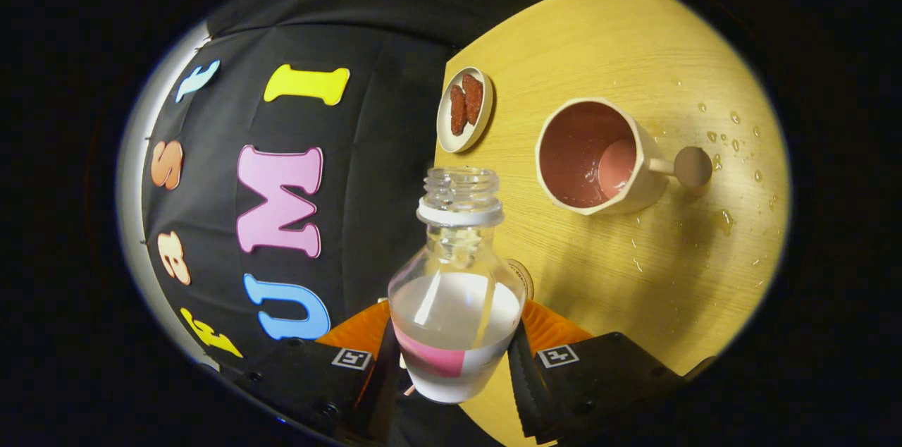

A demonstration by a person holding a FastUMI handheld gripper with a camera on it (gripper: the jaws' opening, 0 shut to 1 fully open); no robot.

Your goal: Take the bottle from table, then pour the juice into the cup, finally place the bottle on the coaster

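My gripper [454, 362] is shut on a clear plastic bottle [454, 292], both fingers pressing its lower body. The bottle is uncapped, holds pale liquid in its lower half and is lifted above the wooden table [634, 45]; the whole view is rolled sideways. Beyond the bottle's mouth and to its right stands a cream cup [595, 158] with a pink inside, a handle and a little liquid at its bottom. A round coaster [523, 276] peeks out just behind the bottle's shoulder, mostly hidden by it.
A small white dish [464, 108] with two reddish-brown pieces sits near the table's edge beyond the bottle. Water drops [733, 144] lie scattered on the table past the cup's handle. The black booth wall stands to the left.
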